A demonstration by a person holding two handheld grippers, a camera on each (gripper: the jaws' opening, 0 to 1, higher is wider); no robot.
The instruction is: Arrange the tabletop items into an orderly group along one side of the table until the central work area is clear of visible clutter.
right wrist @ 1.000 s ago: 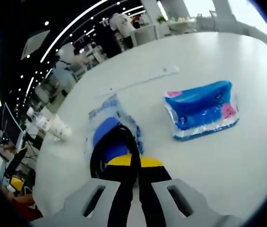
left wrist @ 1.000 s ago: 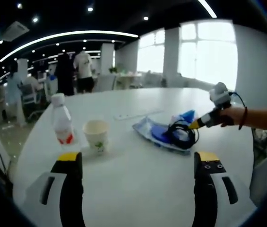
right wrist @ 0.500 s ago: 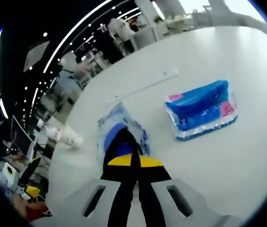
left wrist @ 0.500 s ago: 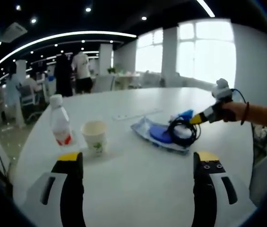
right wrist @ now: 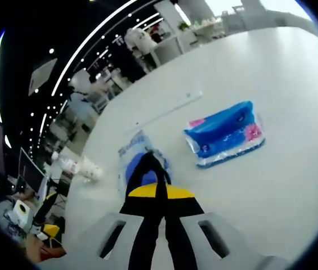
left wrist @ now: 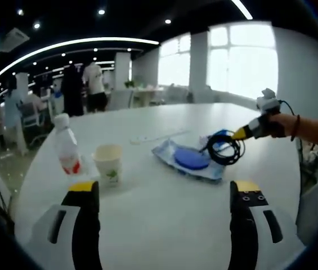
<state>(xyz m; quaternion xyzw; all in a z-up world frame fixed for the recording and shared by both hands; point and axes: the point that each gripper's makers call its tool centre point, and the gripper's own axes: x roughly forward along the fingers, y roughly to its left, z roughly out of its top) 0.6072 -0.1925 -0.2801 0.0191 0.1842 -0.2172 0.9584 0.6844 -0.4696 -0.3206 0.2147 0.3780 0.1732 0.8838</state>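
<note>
Coiled black cable lifted off a white table, clamped in the right gripper.

Largest to smallest: round table; blue tissue pack lying flat beyond the clear bag with its blue disc; black cable loop dangling above that bag from closed yellow-tipped jaws; bottle with red label beside a paper cup at the left. Left gripper spread wide, empty.
</note>
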